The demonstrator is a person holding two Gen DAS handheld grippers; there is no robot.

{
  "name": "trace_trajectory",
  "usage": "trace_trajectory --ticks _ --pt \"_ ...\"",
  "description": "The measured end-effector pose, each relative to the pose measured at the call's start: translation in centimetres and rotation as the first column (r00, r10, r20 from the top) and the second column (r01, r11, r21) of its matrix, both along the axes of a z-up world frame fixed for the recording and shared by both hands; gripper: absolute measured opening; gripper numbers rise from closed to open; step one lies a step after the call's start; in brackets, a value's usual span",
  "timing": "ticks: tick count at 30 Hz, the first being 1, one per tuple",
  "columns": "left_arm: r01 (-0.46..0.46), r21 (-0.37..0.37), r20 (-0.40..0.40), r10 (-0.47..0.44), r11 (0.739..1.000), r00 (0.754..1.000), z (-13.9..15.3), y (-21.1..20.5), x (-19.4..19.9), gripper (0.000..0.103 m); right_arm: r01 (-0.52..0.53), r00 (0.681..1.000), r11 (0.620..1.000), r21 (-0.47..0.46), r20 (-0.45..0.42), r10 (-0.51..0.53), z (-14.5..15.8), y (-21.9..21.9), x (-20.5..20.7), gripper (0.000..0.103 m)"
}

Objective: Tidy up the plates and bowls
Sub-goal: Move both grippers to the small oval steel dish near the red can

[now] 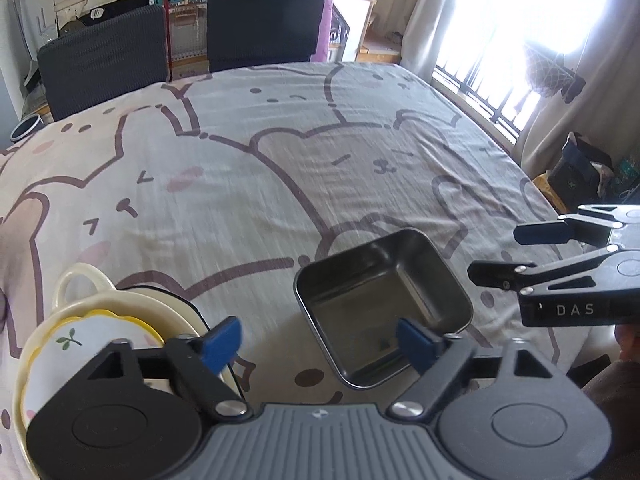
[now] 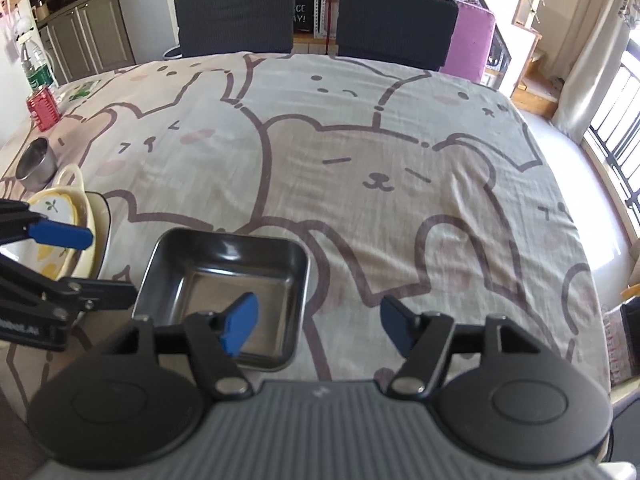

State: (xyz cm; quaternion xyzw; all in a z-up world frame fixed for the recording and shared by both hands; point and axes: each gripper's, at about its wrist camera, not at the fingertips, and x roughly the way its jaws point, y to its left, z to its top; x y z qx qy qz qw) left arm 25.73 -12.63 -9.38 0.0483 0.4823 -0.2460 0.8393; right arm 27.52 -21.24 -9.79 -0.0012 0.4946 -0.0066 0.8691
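A square steel tray (image 1: pixel 382 304) sits empty on the bear-print tablecloth; it also shows in the right wrist view (image 2: pixel 224 276). To its left is a stack: a cream handled bowl (image 1: pixel 86 292) holding a white plate with a leaf print (image 1: pixel 88 344), seen too in the right wrist view (image 2: pixel 60 204). My left gripper (image 1: pixel 320 346) is open, its right finger over the tray's near rim. My right gripper (image 2: pixel 316 326) is open, its left finger over the tray's near right part. Each gripper appears in the other's view, the right gripper (image 1: pixel 494 254) and the left gripper (image 2: pixel 104 264).
A small steel cup (image 2: pixel 36 164), a red can (image 2: pixel 43 107) and a water bottle (image 2: pixel 36 68) stand at the table's far left. Two dark chairs (image 2: pixel 236 16) stand behind the table. A window with railing (image 1: pixel 500 92) is to the right.
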Motion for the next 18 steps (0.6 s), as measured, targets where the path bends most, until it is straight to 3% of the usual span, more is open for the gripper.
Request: trace_trajectory --ticks 10,18 --pt "-0.045 -0.026 0.063 0.047 0.999 0.997 1.6 1.7 0.3 0.103 0.041 0.997 0.999 0.016 0.069 -0.042 0.9 -0.5 -0.4 0.103" --pt "-0.080 -0.062 0.140 0.088 0.995 0.986 3.4 4.4 0.6 0.103 0.043 0.987 0.997 0.063 0.150 -0.052 2.2 0.1 -0.1 0.103"
